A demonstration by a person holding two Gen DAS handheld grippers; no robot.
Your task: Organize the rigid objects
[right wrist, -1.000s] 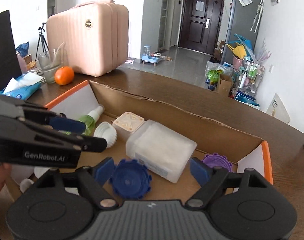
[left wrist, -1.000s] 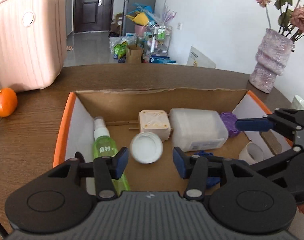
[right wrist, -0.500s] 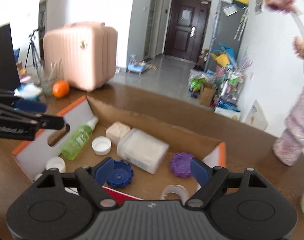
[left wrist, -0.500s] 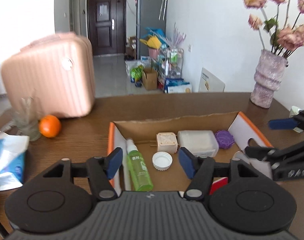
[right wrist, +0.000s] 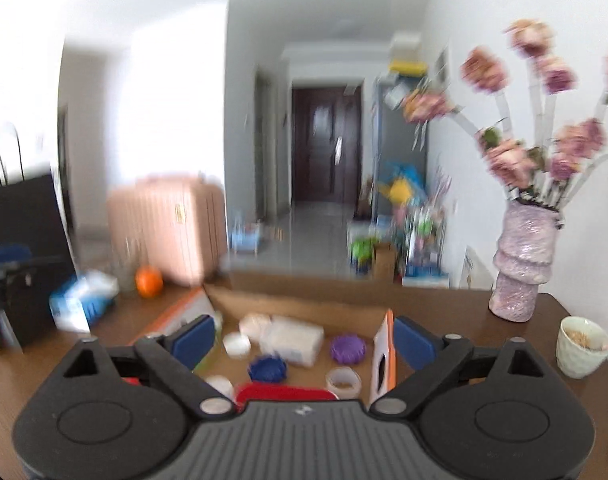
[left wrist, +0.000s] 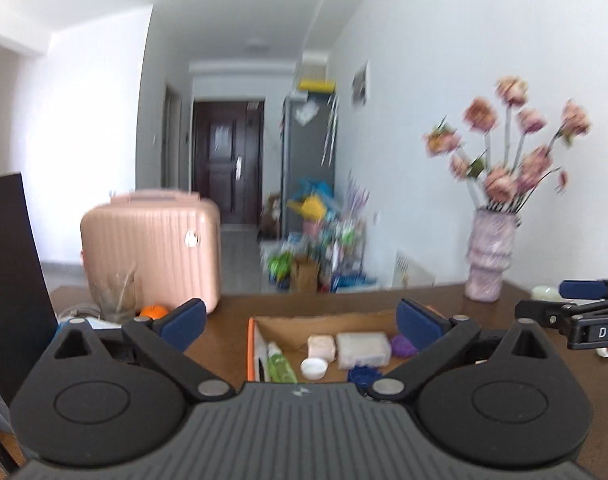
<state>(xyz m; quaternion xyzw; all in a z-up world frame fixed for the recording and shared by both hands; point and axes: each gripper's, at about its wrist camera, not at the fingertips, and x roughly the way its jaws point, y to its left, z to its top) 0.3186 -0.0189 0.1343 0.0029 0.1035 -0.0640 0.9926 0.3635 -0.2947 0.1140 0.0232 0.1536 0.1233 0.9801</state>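
An open cardboard box with orange flaps point(right wrist: 388, 344) sits mid-table on the brown wooden table point(right wrist: 456, 320). Inside it, a white screw cap point(right wrist: 237, 344) lies left of a translucent rectangular plastic container point(right wrist: 292, 338); a purple ridged lid point(right wrist: 347, 349) lies to that container's right, and a blue ridged lid point(right wrist: 267, 368) lies in front. A pink ribbed suitcase point(left wrist: 152, 240) stands behind the box to the left, with a round orange fruit point(right wrist: 148, 281) just beside it. A tall pink textured vase of flowers point(right wrist: 522, 264) stands at the right.

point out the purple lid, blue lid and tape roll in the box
purple lid point(right wrist: 347, 349), right wrist view, top face
blue lid point(right wrist: 267, 368), right wrist view, centre
tape roll point(right wrist: 343, 382), right wrist view, front rim
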